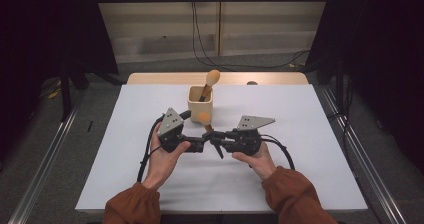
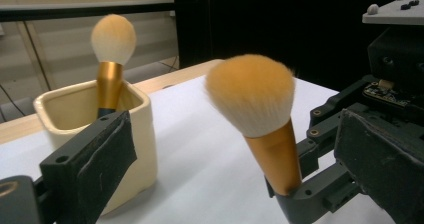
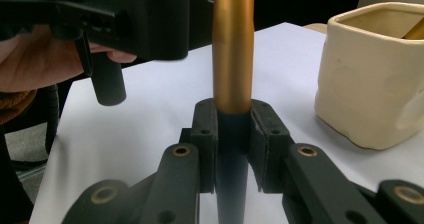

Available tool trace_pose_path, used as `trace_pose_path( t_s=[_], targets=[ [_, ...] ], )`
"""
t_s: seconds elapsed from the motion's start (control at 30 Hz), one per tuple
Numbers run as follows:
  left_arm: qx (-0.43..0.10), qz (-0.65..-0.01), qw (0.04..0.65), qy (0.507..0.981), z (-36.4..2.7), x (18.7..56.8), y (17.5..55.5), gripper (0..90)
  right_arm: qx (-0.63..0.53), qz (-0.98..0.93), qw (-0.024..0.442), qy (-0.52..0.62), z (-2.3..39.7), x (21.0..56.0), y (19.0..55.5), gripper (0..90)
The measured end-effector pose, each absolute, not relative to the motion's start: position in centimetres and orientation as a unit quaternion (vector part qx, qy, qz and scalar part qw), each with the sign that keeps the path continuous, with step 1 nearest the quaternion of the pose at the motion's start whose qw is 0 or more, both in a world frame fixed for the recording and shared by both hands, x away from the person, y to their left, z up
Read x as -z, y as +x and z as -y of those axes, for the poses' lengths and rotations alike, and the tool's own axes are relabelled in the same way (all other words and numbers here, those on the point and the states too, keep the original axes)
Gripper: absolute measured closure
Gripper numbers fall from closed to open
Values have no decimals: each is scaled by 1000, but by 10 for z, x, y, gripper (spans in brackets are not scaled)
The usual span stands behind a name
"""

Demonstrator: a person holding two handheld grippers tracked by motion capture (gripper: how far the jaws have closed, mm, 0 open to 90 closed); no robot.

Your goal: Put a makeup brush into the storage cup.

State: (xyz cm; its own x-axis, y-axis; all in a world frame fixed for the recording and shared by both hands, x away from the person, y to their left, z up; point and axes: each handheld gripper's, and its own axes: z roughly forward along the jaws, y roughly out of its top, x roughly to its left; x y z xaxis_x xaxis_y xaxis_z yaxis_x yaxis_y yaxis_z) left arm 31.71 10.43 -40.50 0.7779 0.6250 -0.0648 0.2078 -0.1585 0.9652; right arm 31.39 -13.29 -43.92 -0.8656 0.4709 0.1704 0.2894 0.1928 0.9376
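Note:
A makeup brush with a fluffy orange-white head and a gold ferrule stands tilted, head up. My right gripper is shut on its dark handle just below the ferrule. In the high view the brush rises in front of the cream cup, with the right gripper at its handle. My left gripper faces it with its jaws wide apart and touching nothing; in the high view the left gripper sits close to the right one. A second brush stands in the cup.
The white tabletop lies on a wooden table whose far edge shows behind it. The cup stands close to both grippers. Cables run across the floor beyond, with dark curtains at both sides.

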Motion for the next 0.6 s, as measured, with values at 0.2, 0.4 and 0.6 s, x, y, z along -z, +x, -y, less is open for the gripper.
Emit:
trace_pose_path(
  t_s=[0.2, 0.4, 0.6],
  targets=[
    [-160, -287, 588, 739, -99, 404, 322, 37, -591, -763, 81, 248, 132, 437, 312, 754],
    [-163, -288, 585, 741, -95, 405, 322, 58, -596, -758, 83, 250, 131, 436, 312, 754],
    [-165, -282, 590, 739, -89, 406, 322, 202, -597, -754, 90, 259, 134, 435, 312, 754]
  ],
)
